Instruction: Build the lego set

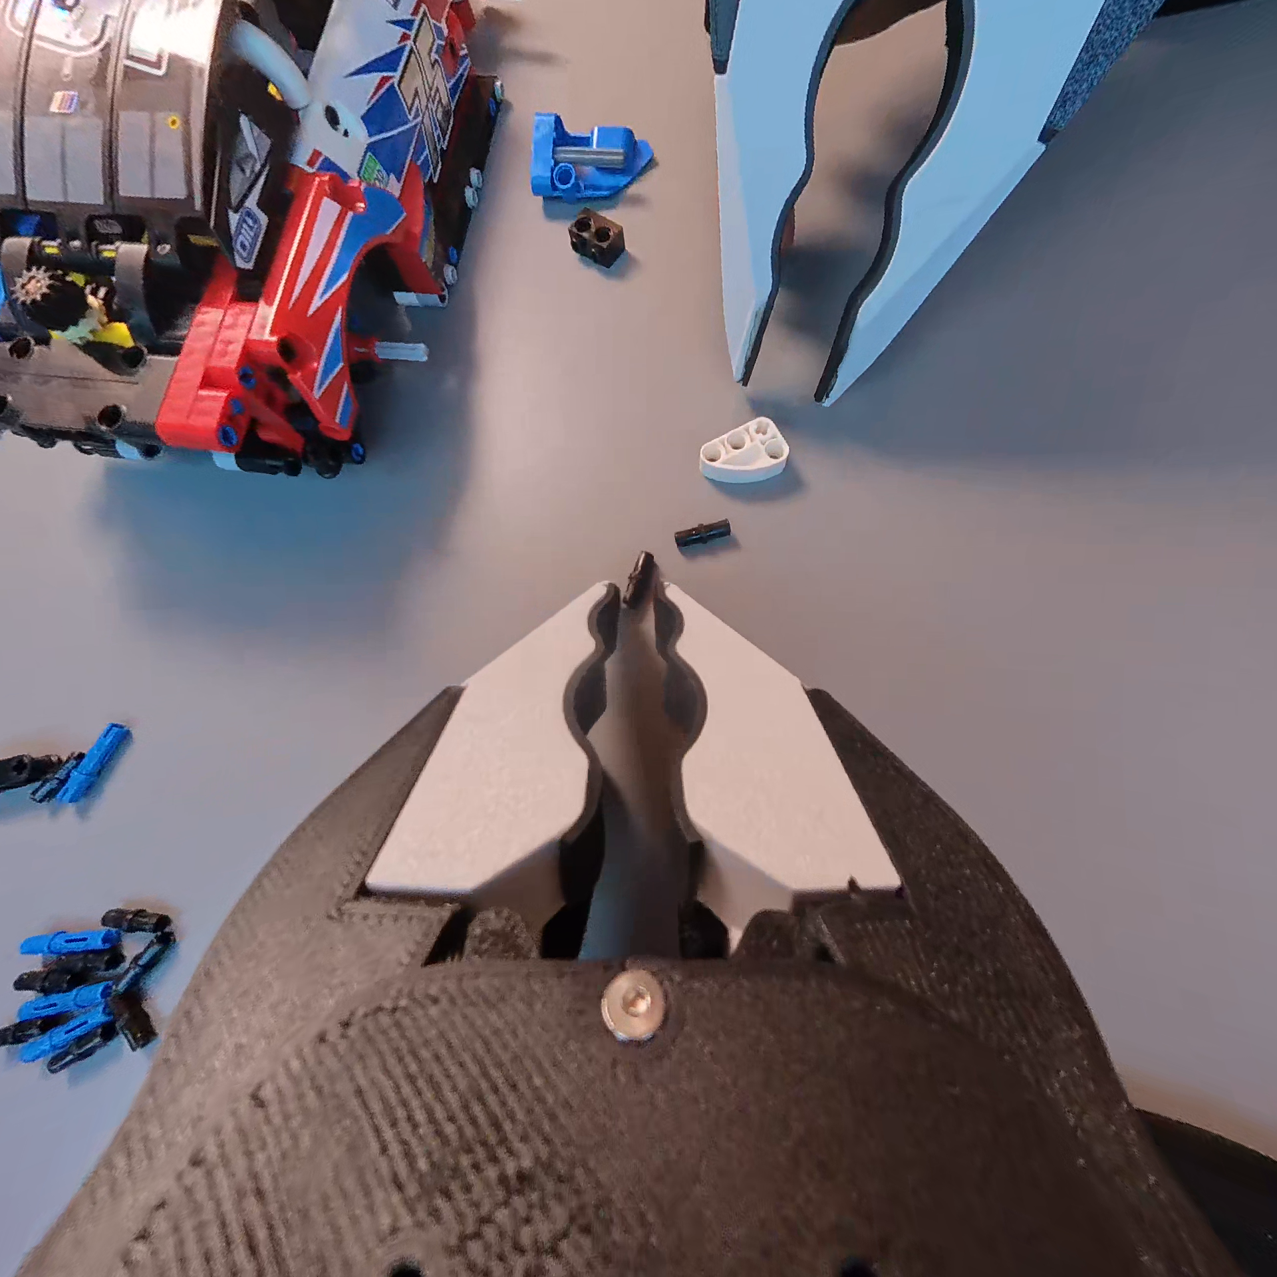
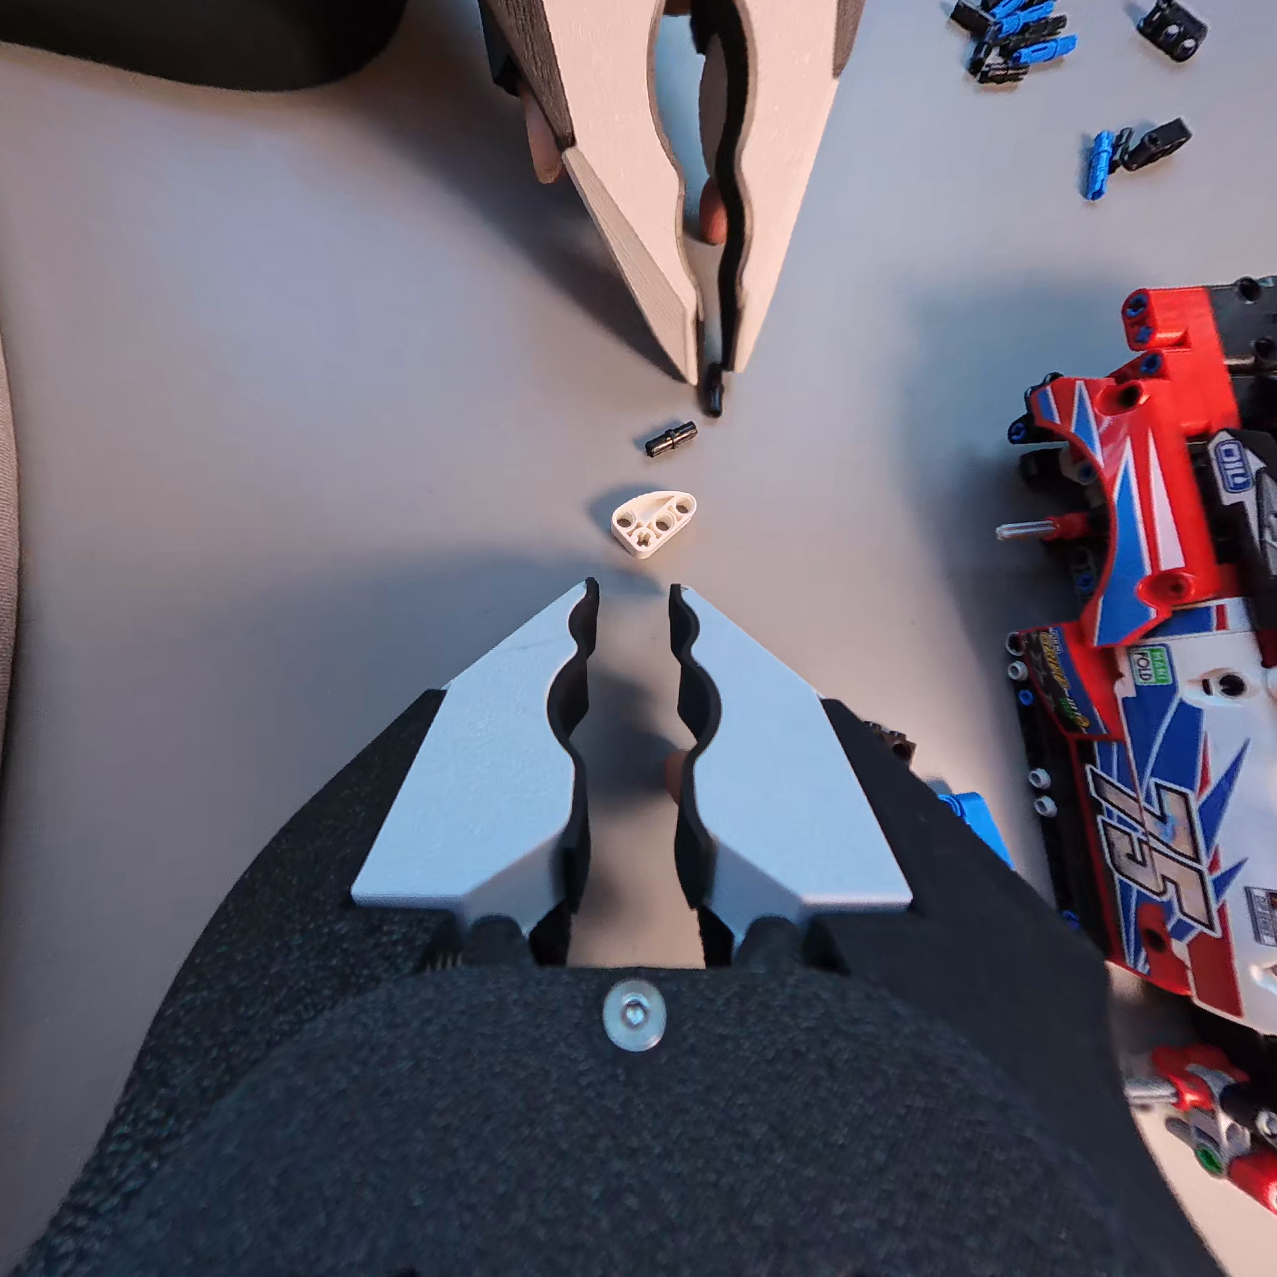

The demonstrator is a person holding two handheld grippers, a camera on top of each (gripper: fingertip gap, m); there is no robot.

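Black pin (image 1: 638,577) in left tool (image 1: 640,587)

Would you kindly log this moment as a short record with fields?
left tool: shut on a short black connector pin, tip sticking out
right tool: open, empty
between the tools: small white rounded plate with holes; second black pin lying flat
model: red, white and blue lego car, partly built
surface: grey table
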